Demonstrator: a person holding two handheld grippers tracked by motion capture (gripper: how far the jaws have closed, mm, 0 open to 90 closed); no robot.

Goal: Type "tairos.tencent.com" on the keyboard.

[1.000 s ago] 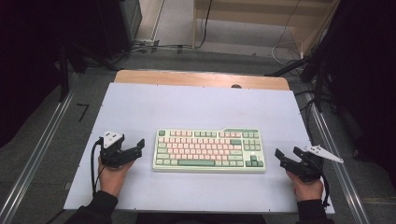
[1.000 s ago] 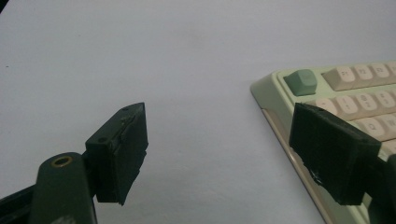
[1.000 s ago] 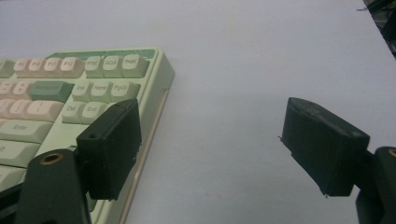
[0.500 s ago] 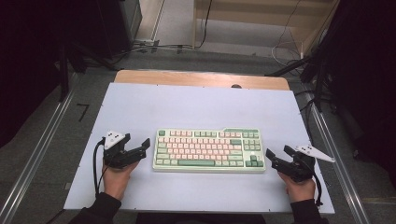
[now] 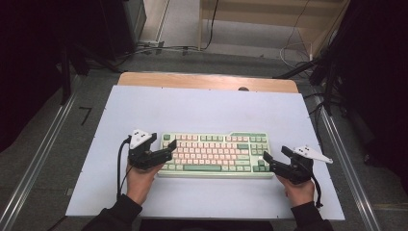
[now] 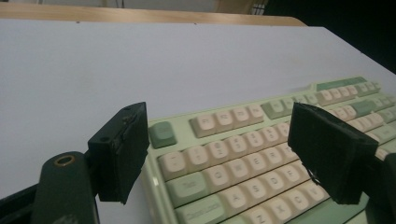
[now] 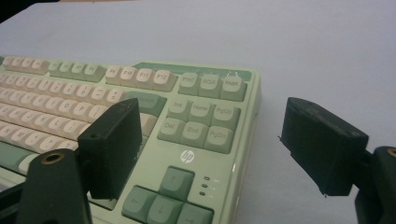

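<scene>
The 2 grippers, left gripper (image 5: pixel 166 155) and right gripper (image 5: pixel 269 162), stand released at the keyboard (image 5: pixel 216 154) ends, so grasping seems not yet done.

Left gripper (image 5: pixel 166 153) moved rightward from a position apart from the keyboard (image 5: pixel 216 155) to its left end, jaws parted and now straddling the near left corner; in the left gripper view (image 6: pixel 224 158), one jaw outside the left edge, the other over the letter keys. Right gripper (image 5: pixel 267 162) moved leftward from well beside the right end to the keyboard's right edge, jaws spread; in the right gripper view (image 7: pixel 219 154), one jaw over the keys left of the arrow cluster, the other off the right side above the white tabletop (image 5: pixel 202 110). Hands drawn inward accordingly.
</scene>
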